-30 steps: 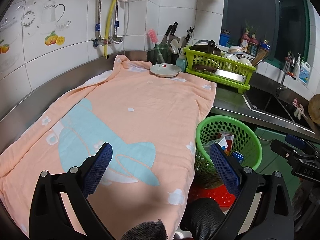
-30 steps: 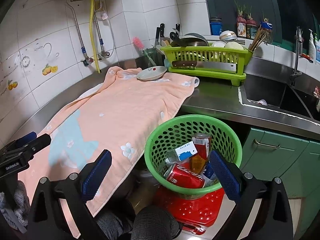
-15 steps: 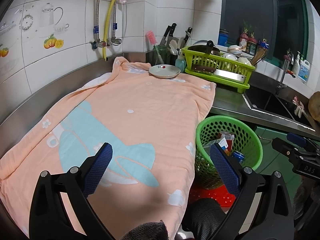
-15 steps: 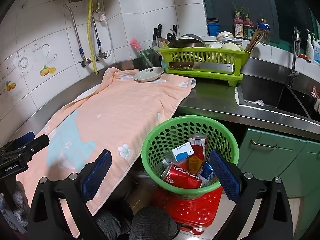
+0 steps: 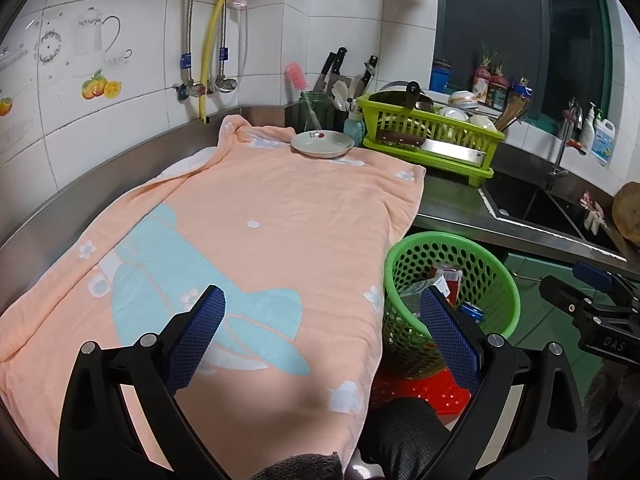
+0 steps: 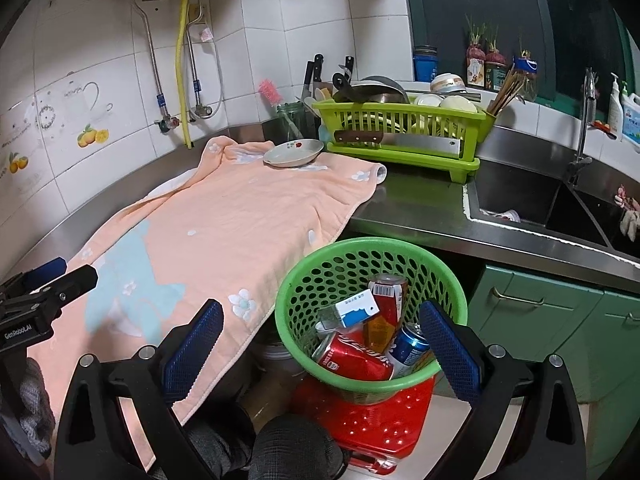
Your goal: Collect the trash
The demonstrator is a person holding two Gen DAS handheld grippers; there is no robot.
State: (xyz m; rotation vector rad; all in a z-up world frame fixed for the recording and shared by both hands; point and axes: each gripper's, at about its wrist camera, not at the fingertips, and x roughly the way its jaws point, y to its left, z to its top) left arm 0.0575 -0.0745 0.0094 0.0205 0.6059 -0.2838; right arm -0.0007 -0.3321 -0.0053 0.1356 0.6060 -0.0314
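A round green perforated basket [image 6: 372, 264] [image 5: 492, 264] stands on a red stool [image 6: 368, 424] beside the counter. It holds a red cola can [image 6: 352, 358], a second red can [image 6: 386, 290], a blue can [image 6: 410, 342] and a blue-white carton [image 6: 356, 308]. My right gripper [image 6: 318, 342] hangs open just above the basket's near rim, nothing between its blue pads. My left gripper [image 5: 322, 330] is open too, over the near end of the peach towel [image 5: 256, 232], holding nothing. The towel's surface shows no loose trash.
A small plate [image 5: 322, 143] sits at the towel's far end. A lime dish rack [image 6: 400, 136] with a cleaver and bowls stands behind it, a knife jar [image 5: 320, 108] beside it. A steel sink [image 6: 528, 200] and green cabinets [image 6: 560, 316] lie to the right.
Both grippers have drifted slightly back and up from the counter; both stay open and empty. The basket and its contents have not moved.
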